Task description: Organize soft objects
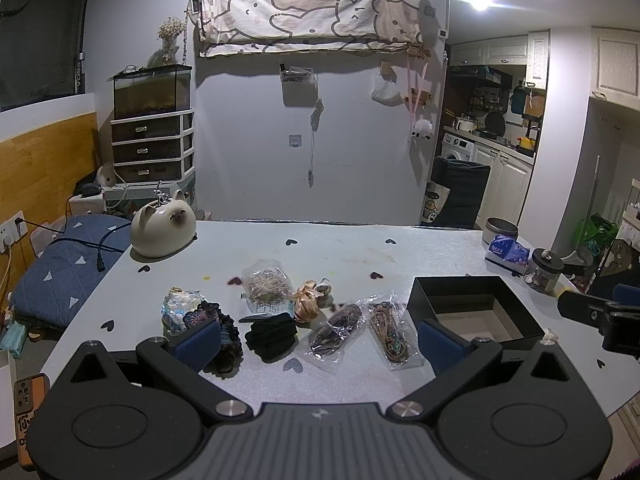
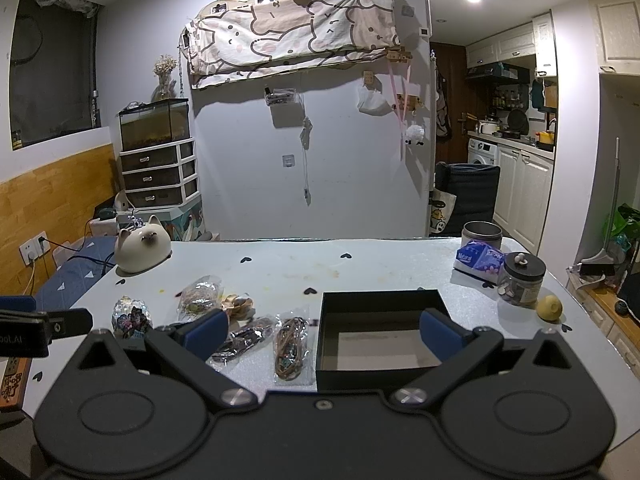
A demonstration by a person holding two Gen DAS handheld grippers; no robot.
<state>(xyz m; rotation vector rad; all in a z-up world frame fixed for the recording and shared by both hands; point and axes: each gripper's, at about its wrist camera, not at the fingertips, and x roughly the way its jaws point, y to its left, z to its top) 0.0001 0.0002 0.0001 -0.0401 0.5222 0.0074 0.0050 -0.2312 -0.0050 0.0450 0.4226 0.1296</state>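
Both my left gripper (image 1: 320,346) and right gripper (image 2: 322,332) hover with jaws spread, holding nothing. Beyond, crinkly plastic packets (image 1: 386,330) and a black scrunchie (image 1: 272,336) lie on the speckled worktop (image 1: 340,248), left of the square black box (image 2: 380,332).

Black open-topped box (image 2: 380,332): empty, upright, directly ahead of the right gripper (image 2: 322,334). Left of it lie two clear bagged hair-tie packs (image 2: 291,346), a black scrunchie (image 1: 272,336), a satin scrunchie (image 1: 310,298) and further bags.
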